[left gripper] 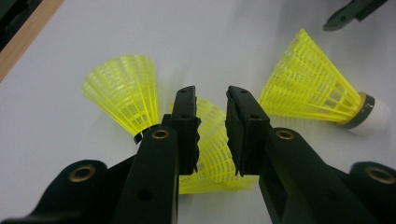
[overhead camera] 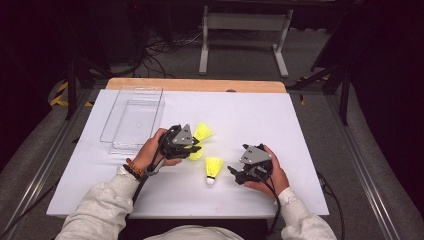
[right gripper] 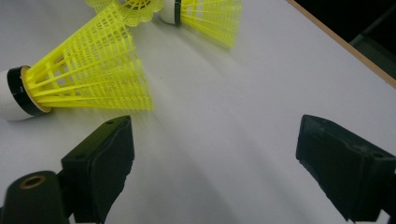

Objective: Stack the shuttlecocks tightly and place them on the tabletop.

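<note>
Left gripper (left gripper: pixel 212 135) pinching yellow mesh-skirted shuttlecock (left gripper: pixel 212 154); right gripper (right gripper: pixel 210 168) spread wide, holding nothing.

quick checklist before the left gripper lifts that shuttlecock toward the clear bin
1. Left gripper jaws on either side of the middle shuttlecock skirt: ok, the skirt sits between them.
2. Jaws fully closed on it: cannot tell, a gap shows between them.
3. Neighbouring shuttlecock apart from the jaws: not ok, its base lies right by the left jaw and might get dragged along.
4. Third shuttlecock out of the way: ok, it lies off to the side.
5. Right gripper free: ok, open and holding nothing.
6. Clear bin ready: ok, it looks empty, at the table's far left.
</note>
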`<state>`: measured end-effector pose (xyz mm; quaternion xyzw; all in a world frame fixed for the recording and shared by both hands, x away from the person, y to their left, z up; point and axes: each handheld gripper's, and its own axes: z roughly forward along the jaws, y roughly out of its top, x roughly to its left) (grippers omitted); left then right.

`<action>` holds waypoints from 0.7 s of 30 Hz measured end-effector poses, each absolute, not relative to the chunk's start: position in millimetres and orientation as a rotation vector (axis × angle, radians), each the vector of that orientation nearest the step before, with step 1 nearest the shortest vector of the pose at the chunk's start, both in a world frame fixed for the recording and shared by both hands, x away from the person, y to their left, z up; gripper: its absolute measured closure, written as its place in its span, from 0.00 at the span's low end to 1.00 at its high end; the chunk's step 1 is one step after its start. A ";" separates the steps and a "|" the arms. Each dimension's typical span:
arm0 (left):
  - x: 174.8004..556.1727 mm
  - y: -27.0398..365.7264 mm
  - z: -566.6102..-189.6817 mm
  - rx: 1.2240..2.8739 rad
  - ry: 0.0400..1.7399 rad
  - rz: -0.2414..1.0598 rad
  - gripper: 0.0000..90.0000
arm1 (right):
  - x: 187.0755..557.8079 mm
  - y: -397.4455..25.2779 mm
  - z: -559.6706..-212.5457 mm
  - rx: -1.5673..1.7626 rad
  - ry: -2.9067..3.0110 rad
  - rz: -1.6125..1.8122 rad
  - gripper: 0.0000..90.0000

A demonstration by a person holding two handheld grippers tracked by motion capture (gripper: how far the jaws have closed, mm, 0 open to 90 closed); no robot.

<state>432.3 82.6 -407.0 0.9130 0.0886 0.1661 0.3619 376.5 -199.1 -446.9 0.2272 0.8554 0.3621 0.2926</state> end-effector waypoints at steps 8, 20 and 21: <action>446.0 67.9 -407.7 2.369 0.262 0.426 0.83 | 376.4 -198.4 -447.9 0.602 2.291 0.958 0.14; 451.4 62.5 -405.4 2.354 0.292 0.396 0.78 | 376.6 -198.8 -448.0 0.603 2.298 0.958 0.14; 451.5 61.9 -405.2 2.357 0.287 0.398 0.79 | 376.6 -198.9 -448.0 0.599 2.300 0.955 0.14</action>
